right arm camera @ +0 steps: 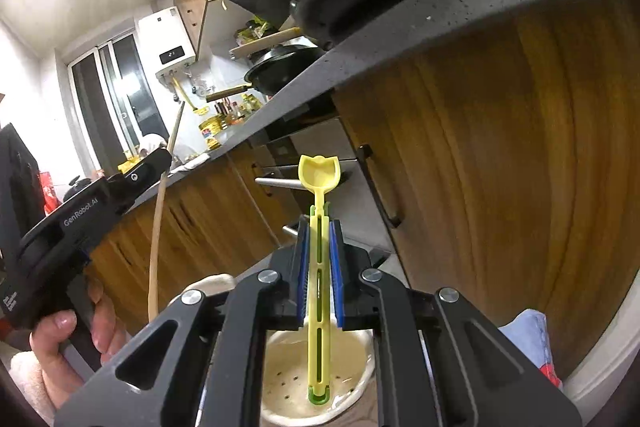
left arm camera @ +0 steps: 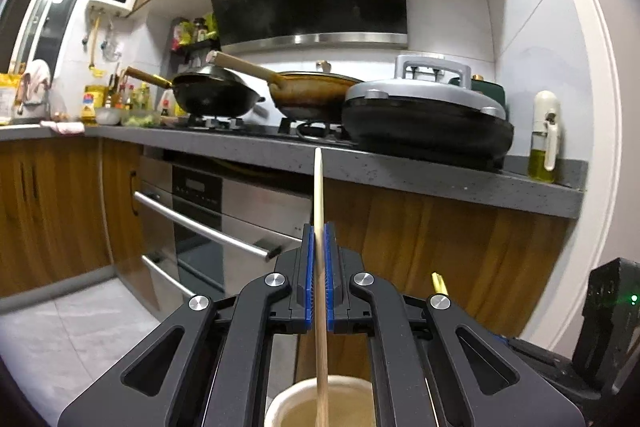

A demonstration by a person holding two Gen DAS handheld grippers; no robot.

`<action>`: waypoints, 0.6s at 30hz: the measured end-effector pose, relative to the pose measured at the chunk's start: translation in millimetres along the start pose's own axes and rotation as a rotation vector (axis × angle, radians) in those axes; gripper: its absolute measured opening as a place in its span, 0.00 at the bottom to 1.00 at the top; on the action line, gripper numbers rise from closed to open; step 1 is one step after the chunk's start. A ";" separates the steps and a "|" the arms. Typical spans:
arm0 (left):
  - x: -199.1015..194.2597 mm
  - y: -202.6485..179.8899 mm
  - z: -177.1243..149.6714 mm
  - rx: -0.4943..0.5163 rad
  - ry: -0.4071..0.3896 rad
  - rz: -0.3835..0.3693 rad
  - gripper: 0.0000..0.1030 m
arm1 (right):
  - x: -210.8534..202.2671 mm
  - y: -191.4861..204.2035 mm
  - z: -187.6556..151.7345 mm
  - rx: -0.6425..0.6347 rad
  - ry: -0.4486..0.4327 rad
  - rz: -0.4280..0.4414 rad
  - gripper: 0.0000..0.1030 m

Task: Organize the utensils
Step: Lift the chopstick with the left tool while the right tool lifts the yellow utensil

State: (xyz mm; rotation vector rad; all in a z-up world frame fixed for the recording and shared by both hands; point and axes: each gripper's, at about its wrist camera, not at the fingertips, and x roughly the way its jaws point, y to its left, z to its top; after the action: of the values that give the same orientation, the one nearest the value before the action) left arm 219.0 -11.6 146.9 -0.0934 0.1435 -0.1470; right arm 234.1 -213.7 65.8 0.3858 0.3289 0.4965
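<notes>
My left gripper (left arm camera: 319, 229) is shut on a long wooden chopstick (left arm camera: 319, 195) that stands upright, its lower end inside a cream utensil holder (left arm camera: 280, 399) below. My right gripper (right arm camera: 319, 227) is shut on a yellow and green plastic spoon (right arm camera: 319, 173), bowl end up, its handle end resting in the same cream holder (right arm camera: 276, 379), which has drain holes in its bottom. In the right wrist view the left gripper (right arm camera: 148, 167) shows at left with the chopstick (right arm camera: 158, 215) in it, held by a hand (right arm camera: 60, 323).
A grey countertop (left arm camera: 400, 167) runs above, carrying a black wok (left arm camera: 216, 99), a brown pan (left arm camera: 316, 93), an electric griddle (left arm camera: 424, 119) and an oil bottle (left arm camera: 542, 147). Wooden cabinet doors (right arm camera: 500, 167) and a steel oven (left arm camera: 208, 223) stand close in front.
</notes>
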 end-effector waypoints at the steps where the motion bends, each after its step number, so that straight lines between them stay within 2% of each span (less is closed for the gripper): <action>1: 2.4 -0.5 -3.1 0.006 -0.002 0.011 0.05 | 1.9 -1.0 -0.9 -0.009 -0.010 -0.007 0.10; 4: 2.4 2.4 -13.1 0.004 0.000 0.015 0.05 | 5.9 0.2 -4.9 -0.050 -0.036 -0.025 0.10; 7: -2.3 5.8 -24.6 0.001 0.030 0.006 0.05 | 8.8 3.2 -11.9 -0.098 0.004 -0.053 0.10; 11: -23.3 11.7 -35.3 0.002 0.043 -0.009 0.05 | 1.8 4.8 -11.9 -0.096 0.034 -0.064 0.10; 18: -53.9 7.8 -61.4 0.063 0.133 -0.009 0.05 | -26.0 6.9 -30.1 -0.073 0.087 -0.076 0.10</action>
State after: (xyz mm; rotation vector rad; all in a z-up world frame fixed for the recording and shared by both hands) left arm 158.1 -0.8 92.9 -0.0210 0.2705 -0.1663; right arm 198.0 -213.3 47.8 0.2801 0.4065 0.4507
